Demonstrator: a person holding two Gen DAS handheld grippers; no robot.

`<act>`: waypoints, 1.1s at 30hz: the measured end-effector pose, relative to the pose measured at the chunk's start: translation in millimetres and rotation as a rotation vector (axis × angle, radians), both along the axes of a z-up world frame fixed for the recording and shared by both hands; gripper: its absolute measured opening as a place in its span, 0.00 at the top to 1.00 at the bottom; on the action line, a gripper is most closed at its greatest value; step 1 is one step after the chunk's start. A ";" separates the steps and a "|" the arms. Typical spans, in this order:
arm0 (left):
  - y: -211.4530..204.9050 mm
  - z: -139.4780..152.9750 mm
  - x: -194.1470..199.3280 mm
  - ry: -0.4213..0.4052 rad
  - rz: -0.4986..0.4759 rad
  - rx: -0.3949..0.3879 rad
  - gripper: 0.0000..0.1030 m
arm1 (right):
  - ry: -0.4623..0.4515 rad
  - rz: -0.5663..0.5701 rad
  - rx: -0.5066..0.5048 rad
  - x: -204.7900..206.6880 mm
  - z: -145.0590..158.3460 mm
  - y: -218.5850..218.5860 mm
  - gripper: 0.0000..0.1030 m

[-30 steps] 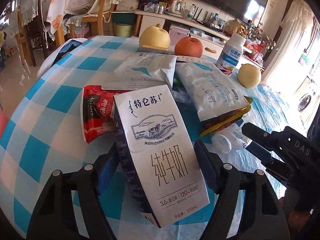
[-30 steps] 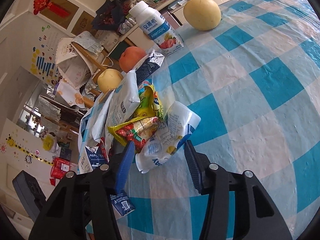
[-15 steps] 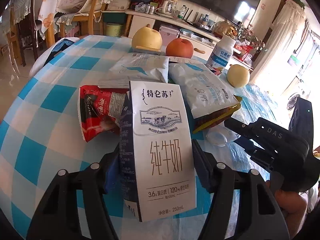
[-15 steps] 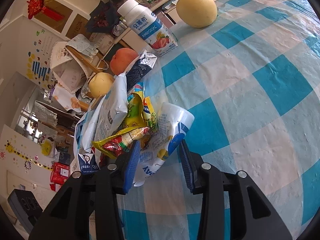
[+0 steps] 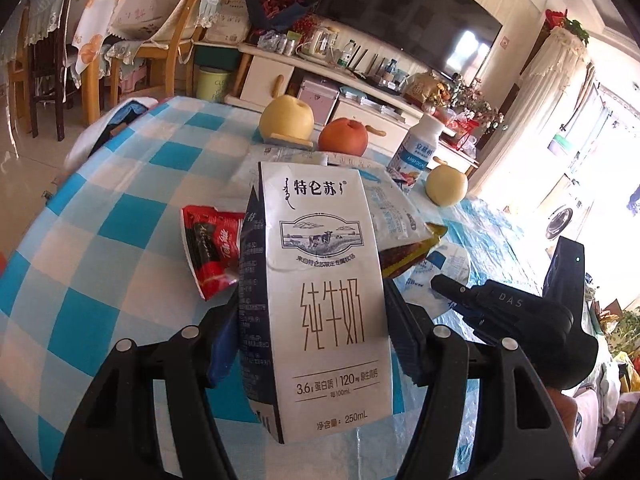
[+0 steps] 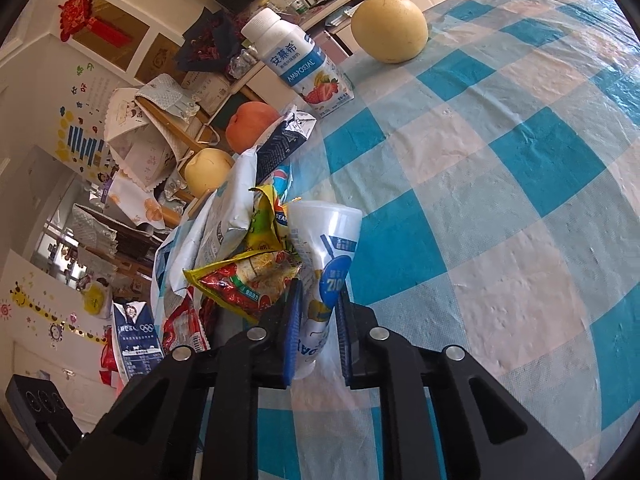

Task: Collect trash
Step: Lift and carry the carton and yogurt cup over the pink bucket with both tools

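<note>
Currently both tools grip trash: left tool (image 5: 310, 328) clamps the white milk carton (image 5: 320, 292); right tool (image 6: 316, 336), just closed, pinches the crumpled white plastic cup (image 6: 324, 264) beside the near wrapper pile on the table. Next: lift clear.

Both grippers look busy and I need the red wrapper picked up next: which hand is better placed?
Left. The red wrapper lies beside the left gripper, though that is shut on the milk carton; the right gripper clamps the crushed cup.
</note>
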State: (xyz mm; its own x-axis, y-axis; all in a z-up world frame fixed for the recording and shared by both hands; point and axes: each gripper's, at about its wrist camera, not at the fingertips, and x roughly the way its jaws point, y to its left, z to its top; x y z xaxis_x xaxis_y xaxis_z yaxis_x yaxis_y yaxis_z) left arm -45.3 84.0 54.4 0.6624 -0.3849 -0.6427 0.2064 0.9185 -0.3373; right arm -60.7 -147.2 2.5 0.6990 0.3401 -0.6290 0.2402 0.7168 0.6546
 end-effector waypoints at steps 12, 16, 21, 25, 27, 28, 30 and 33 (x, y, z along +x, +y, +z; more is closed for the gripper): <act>67.6 24.6 -3.3 -0.098 0.152 -0.015 0.37 | -0.105 -0.008 0.123 -36.6 17.0 -5.0 0.86; 99.8 38.8 -5.7 -0.148 0.262 0.023 0.37 | -0.149 0.017 0.091 -38.8 33.5 5.8 0.86; 146.3 57.4 -9.0 -0.182 0.418 0.049 0.37 | -0.250 0.091 0.030 -36.6 76.2 41.2 0.86; 184.6 65.0 -9.7 -0.170 0.539 0.056 0.37 | -0.304 0.224 0.001 -27.2 107.4 99.5 0.86; 205.1 65.2 -9.7 -0.152 0.598 0.049 0.37 | -0.304 0.298 0.012 -20.1 114.5 134.0 0.86; 215.8 63.8 -11.0 -0.144 0.623 0.039 0.37 | -0.301 0.333 0.016 -16.1 117.2 151.4 0.86; 238.6 63.3 -12.5 -0.123 0.686 0.034 0.37 | -0.295 0.402 0.025 -6.7 120.0 188.0 0.86; 275.3 61.1 -18.8 -0.096 0.785 0.004 0.37 | -0.278 0.506 0.044 7.9 124.1 242.1 0.86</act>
